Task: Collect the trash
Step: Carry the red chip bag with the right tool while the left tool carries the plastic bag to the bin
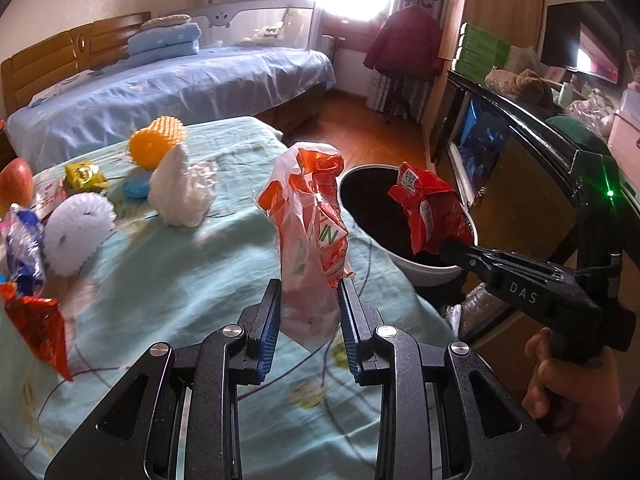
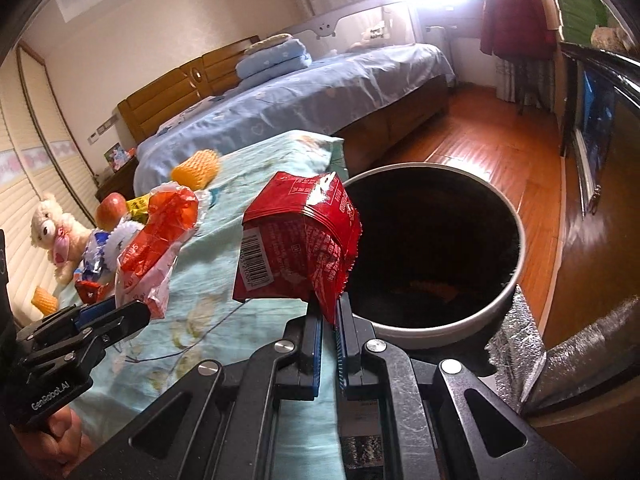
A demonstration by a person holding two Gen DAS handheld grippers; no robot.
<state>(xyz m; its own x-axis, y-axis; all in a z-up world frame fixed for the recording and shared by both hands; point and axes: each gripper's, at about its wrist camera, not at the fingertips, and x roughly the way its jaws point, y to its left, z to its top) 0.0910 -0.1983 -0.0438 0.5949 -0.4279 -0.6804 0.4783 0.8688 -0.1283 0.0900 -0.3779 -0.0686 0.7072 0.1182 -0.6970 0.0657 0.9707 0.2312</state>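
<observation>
My left gripper (image 1: 309, 286) is shut on a crumpled clear and orange plastic bag (image 1: 310, 216), held upright above the teal bedsheet (image 1: 192, 280). My right gripper (image 2: 329, 308) is shut on a red snack wrapper (image 2: 298, 248), held over the near rim of the white trash bin (image 2: 440, 332) with its dark inside. In the left wrist view the red snack wrapper (image 1: 432, 212) hangs over the trash bin (image 1: 424, 266), and my right gripper (image 1: 444, 246) reaches in from the right. In the right wrist view the orange bag (image 2: 156, 240) sits in my left gripper (image 2: 150, 312) at the left.
Loose litter lies on the sheet at the left: a white foam net (image 1: 78, 232), a yellow foam net (image 1: 156, 142), a white crumpled bag (image 1: 180, 188), a yellow packet (image 1: 84, 176), an orange wrapper (image 1: 40, 328), an apple (image 1: 14, 186). A dark cabinet (image 1: 532, 160) stands right of the bin.
</observation>
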